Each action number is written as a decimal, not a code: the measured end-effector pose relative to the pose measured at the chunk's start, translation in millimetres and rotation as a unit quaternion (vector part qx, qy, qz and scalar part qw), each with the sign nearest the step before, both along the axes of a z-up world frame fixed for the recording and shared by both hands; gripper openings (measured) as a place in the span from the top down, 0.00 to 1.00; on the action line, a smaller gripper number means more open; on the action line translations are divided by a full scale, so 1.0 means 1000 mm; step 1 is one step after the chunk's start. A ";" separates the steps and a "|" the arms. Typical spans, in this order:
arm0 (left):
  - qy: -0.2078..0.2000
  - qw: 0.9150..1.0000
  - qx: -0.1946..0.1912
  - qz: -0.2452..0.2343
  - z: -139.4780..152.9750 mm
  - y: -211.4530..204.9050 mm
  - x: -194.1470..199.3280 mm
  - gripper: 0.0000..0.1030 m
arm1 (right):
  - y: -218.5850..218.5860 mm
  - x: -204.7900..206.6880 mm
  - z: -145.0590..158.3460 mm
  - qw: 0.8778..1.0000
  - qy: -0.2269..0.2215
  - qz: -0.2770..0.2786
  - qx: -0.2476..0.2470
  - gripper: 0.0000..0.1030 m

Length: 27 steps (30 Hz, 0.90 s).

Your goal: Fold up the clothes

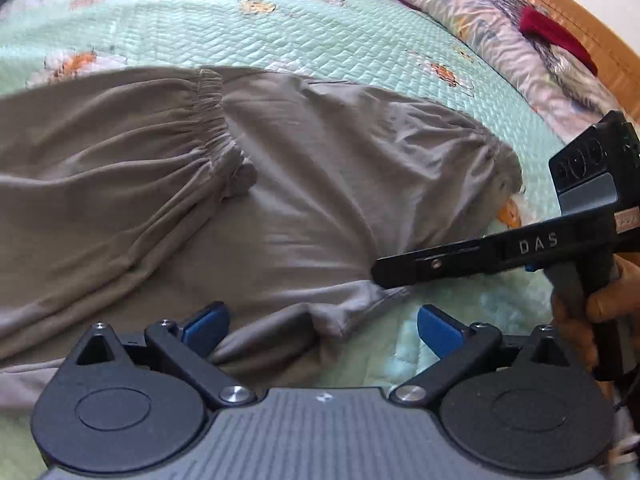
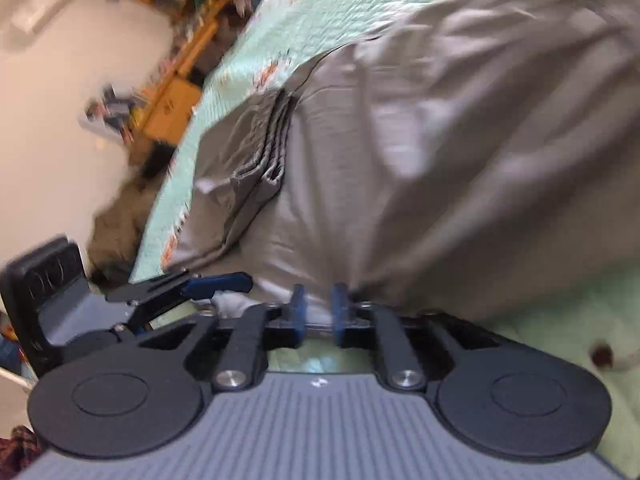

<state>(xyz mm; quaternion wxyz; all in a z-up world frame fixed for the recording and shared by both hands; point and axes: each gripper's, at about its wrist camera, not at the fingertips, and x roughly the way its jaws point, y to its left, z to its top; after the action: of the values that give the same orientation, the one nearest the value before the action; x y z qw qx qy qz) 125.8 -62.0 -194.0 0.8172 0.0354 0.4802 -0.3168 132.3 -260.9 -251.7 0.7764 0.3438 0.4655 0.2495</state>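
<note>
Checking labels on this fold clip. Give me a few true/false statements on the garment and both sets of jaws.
1. The grey garment lies on a green quilt. True.
2. The left gripper has its jaws shut on the cloth. False: they stand wide open, with the garment's near edge between them.
3. The right gripper has its jaws nearly closed at the garment's edge. True.
4. The garment's elastic waistband is hidden. False: it shows, gathered, in the left wrist view.

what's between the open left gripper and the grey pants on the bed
Nothing visible. The grey pants lie right ahead of the left gripper on the quilted bedspread, their hem edge between its open jaws. The right gripper pinches the hem off to the side.
</note>
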 end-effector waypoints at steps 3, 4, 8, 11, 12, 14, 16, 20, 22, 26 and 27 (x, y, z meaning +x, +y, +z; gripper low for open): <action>-0.014 1.000 0.019 -0.002 0.003 -0.005 -0.004 0.03 | -0.016 -0.018 0.001 0.999 -0.006 -0.040 0.022 0.86; -0.017 1.000 0.023 0.005 0.005 -0.005 -0.004 0.03 | -0.021 -0.025 0.004 0.998 -0.015 -0.059 0.025 0.82; -0.045 0.996 0.055 0.051 0.021 0.003 -0.006 0.03 | -0.046 -0.054 0.011 0.988 -0.047 -0.146 0.022 0.67; -0.058 0.994 0.066 0.068 0.027 0.000 -0.002 0.02 | -0.065 -0.070 0.018 0.974 -0.068 -0.214 0.009 0.61; -0.059 0.994 0.065 0.070 0.029 -0.002 0.000 0.02 | -0.071 -0.074 0.019 0.967 -0.065 -0.246 0.011 0.55; -0.053 0.995 0.059 0.068 0.027 -0.008 0.004 0.02 | -0.078 -0.076 0.018 0.953 -0.052 -0.297 0.004 0.49; -0.037 0.996 0.056 0.055 0.016 -0.015 0.008 0.01 | -0.081 -0.076 0.015 0.946 -0.045 -0.321 -0.003 0.48; -0.032 0.995 0.085 0.047 -0.008 -0.024 0.004 0.01 | -0.093 -0.075 -0.005 0.937 -0.024 -0.346 0.026 0.47; -0.035 0.995 0.091 0.034 -0.005 -0.027 0.000 0.01 | -0.104 -0.075 -0.014 0.932 -0.022 -0.360 0.045 0.46; -0.032 0.996 0.062 0.048 0.008 -0.017 0.000 0.03 | -0.114 -0.065 -0.022 0.926 -0.036 -0.371 0.049 0.40; -0.033 0.997 0.049 0.054 0.012 -0.012 0.001 0.03 | -0.113 -0.062 -0.022 0.925 -0.039 -0.375 0.053 0.36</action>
<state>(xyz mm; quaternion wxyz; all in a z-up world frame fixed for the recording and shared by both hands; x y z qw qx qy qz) 126.4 -74.4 -182.1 0.8457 0.0593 0.4694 -0.2470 70.0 -374.3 -273.3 0.8115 0.5238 0.2582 -0.0228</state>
